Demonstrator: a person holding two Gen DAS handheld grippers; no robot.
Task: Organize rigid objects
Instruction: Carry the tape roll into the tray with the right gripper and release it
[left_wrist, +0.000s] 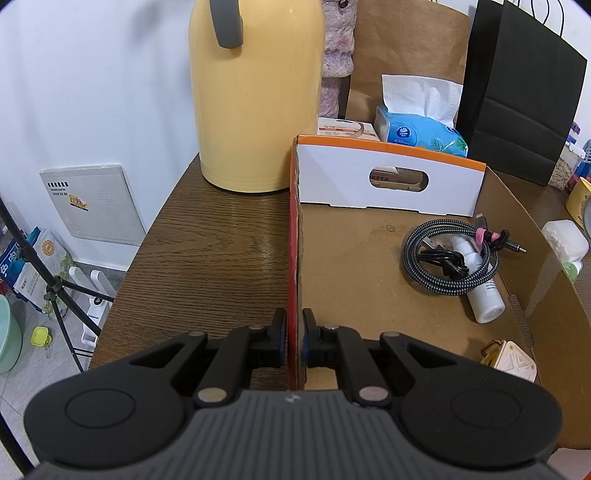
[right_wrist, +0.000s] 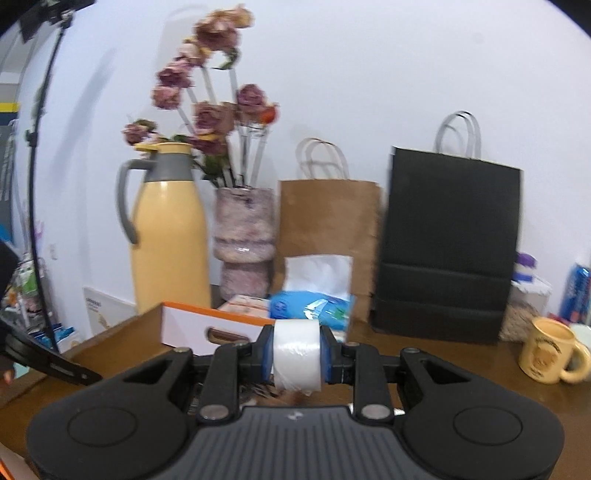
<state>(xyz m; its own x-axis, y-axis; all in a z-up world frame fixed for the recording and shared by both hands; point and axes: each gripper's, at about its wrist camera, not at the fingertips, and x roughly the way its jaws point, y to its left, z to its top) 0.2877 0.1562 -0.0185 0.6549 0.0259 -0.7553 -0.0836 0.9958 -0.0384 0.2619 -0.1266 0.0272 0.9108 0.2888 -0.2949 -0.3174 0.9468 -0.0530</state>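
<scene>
My left gripper (left_wrist: 294, 334) is shut on the left wall of the open cardboard box (left_wrist: 293, 258), one finger on each side of it. Inside the box lie a coiled braided cable (left_wrist: 448, 254), a white bottle (left_wrist: 484, 295) under it and a cream-coloured object (left_wrist: 511, 360) at the near right. My right gripper (right_wrist: 296, 352) is shut on a white cylindrical roll (right_wrist: 296, 354) and holds it above the table, in front of the box (right_wrist: 192, 325).
A yellow thermos jug (left_wrist: 255, 96) stands behind the box on the left of the wooden table (left_wrist: 207, 251). A tissue pack (left_wrist: 421, 129), a brown paper bag (right_wrist: 328, 236), a black paper bag (right_wrist: 450, 243), a vase of dried flowers (right_wrist: 243, 240) and a yellow mug (right_wrist: 550, 350) line the back.
</scene>
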